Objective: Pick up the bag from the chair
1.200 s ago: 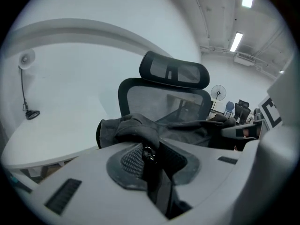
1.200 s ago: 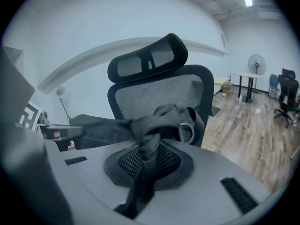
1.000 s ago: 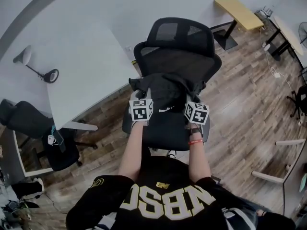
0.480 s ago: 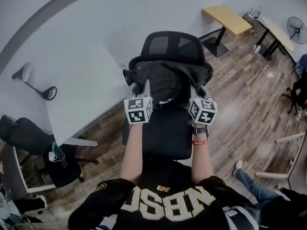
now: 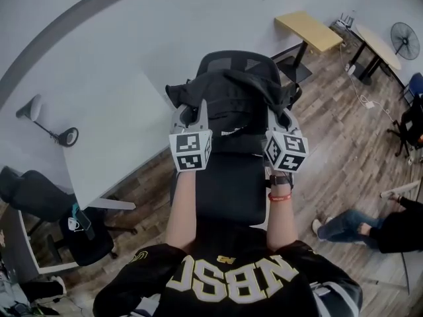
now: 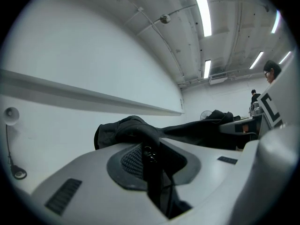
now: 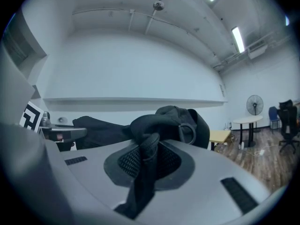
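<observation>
The black bag (image 5: 228, 107) hangs in the air between my two grippers, clear of the black office chair's seat (image 5: 221, 187) and in front of its backrest (image 5: 231, 61). My left gripper (image 5: 192, 116) is shut on the bag's left strap, and in the left gripper view the dark strap (image 6: 153, 172) runs down between the closed jaws of the left gripper (image 6: 152, 153). My right gripper (image 5: 280, 116) is shut on the right strap. In the right gripper view a mesh strap (image 7: 140, 182) is pinched in the right gripper (image 7: 145, 161), with the bag (image 7: 164, 121) bunched just beyond.
A white table (image 5: 112, 131) with a desk lamp (image 5: 46, 107) stands left of the chair. Another black chair (image 5: 39, 177) sits lower left. A wood-topped table (image 5: 317, 28) and a fan (image 5: 403, 41) stand at the back right. A person (image 5: 377, 223) sits on the wooden floor at right.
Both grippers have risen together with the bag, lifting it off the seat to backrest height. A person has come into view on the floor at right.
</observation>
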